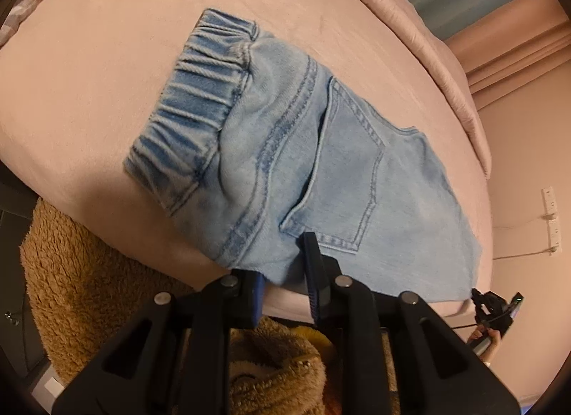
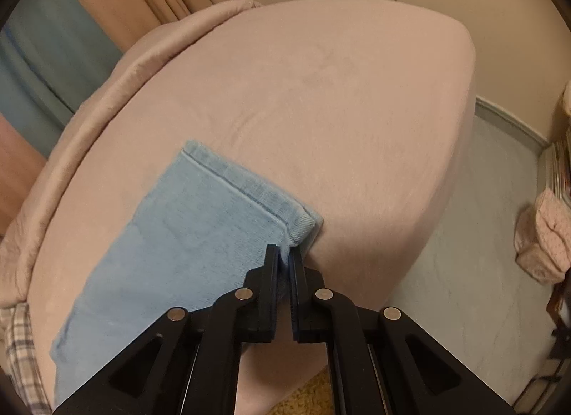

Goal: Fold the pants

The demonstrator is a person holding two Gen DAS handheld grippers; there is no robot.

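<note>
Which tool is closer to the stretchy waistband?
Left. The left tool grips the jeans near the waistband; the right tool pinches the hem, the far end.

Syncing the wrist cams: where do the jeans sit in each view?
Left wrist: jeans centre frame, waistband upper left, near edge between the left gripper fingers.
Right wrist: leg hem lower left, corner pinched by the right gripper.
Shared landmark: pink bed.
</note>
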